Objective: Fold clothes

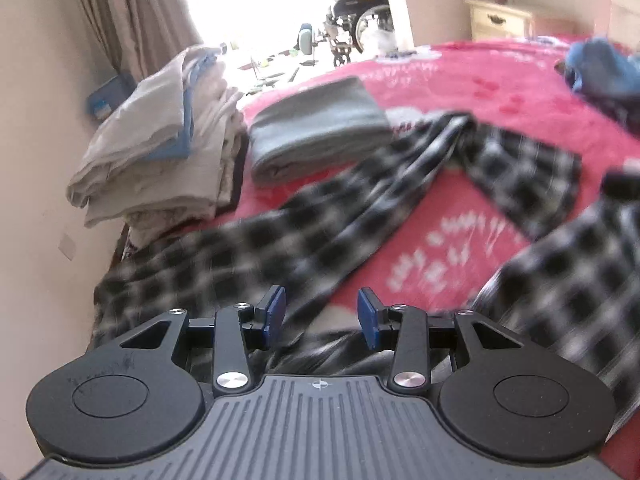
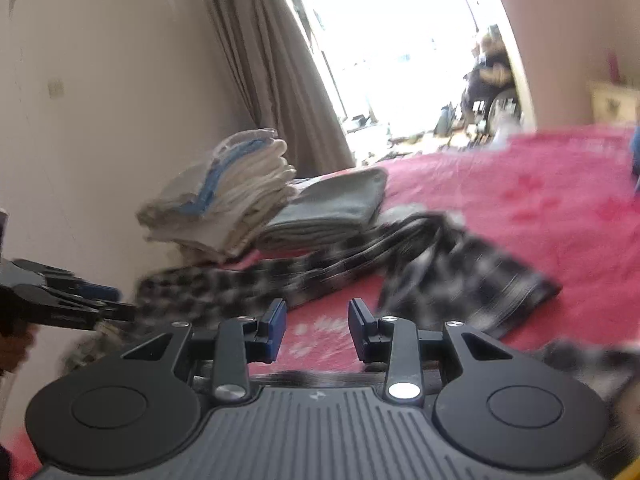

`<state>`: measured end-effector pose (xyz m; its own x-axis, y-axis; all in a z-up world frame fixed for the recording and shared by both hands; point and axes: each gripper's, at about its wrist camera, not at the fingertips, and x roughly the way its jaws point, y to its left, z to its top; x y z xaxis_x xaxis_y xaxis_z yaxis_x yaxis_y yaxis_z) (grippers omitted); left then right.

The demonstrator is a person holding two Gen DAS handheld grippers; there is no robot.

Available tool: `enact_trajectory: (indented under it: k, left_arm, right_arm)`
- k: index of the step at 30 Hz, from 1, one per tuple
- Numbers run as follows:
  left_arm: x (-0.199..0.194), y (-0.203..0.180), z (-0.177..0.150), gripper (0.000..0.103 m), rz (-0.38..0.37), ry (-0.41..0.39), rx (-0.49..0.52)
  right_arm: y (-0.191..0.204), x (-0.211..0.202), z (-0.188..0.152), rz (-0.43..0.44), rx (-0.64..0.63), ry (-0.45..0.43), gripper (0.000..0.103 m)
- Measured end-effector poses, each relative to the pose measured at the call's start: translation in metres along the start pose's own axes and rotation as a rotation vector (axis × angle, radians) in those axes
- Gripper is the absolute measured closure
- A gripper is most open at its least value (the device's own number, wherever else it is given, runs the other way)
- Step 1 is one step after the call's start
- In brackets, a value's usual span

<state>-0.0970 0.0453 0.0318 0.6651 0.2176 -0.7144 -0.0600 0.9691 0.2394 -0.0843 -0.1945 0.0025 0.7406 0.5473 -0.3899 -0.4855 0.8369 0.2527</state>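
- Left gripper [image 1: 322, 314] at bottom centre of left wrist view, jaws partway apart, blue pads [image 1: 276, 312] gripping nothing; checked cloth blurred behind and below the gap, contact not discernible.
- Right gripper [image 2: 317, 330] at bottom centre of right wrist view, jaws partway apart, nothing between pads; red blanket visible through the gap.
- Checked garment [image 1: 280, 248] spread crumpled across the red blanket [image 1: 500, 92], running from lower left toward centre right of left view; heavily motion-blurred.
- Same garment [image 2: 460, 276] mid-frame in right view, with a striped hem at right.
- Folded grey item [image 1: 316, 128] flat on the blanket, above centre, just beyond the checked garment.
- Stack of folded pale laundry [image 1: 160, 144] at left, against the wall, just beside the grey item.
- Blue clothes [image 1: 604, 68] heaped at upper right, well apart from the stack.
- Curtain [image 1: 132, 12] upper left, bright window beside it.
- Cabinet [image 1: 500, 20] upper right.
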Motion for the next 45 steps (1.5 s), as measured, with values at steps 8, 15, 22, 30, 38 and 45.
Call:
enact_trajectory:
  k: [8,15,22,30,38,45]
  left_arm:
    - [0.021,0.025,-0.014,0.063,-0.159,0.007,-0.106]
    - [0.033,0.026,-0.011,0.063,-0.312,-0.080,-0.166]
    - [0.031,0.045,-0.017,0.063,-0.338,-0.091,-0.261]
    - [-0.003,0.126,-0.067,0.062,-0.040,-0.064,-0.343]
    - [-0.033,0.233,-0.184,0.058,0.244,0.216,-0.685]
    - [-0.017,0.269,-0.254,0.057,0.150,0.246,-1.040]
  right_arm:
    - [0.005,-0.051,0.025,-0.186,-0.039,-0.105,0.065]
    - [0.000,-0.116,0.067,-0.164,0.036,-0.327,0.041]
    - [-0.003,-0.086,0.109,0.127,0.188,-0.344,0.022]
    - [0.014,-0.010,0.081,0.257,0.235,-0.036,0.021]
    - [-0.063,-0.055,-0.026,-0.094,0.680,0.236,0.025]
    - [-0.083,-0.114,-0.127,-0.329,1.055,0.342,0.031]
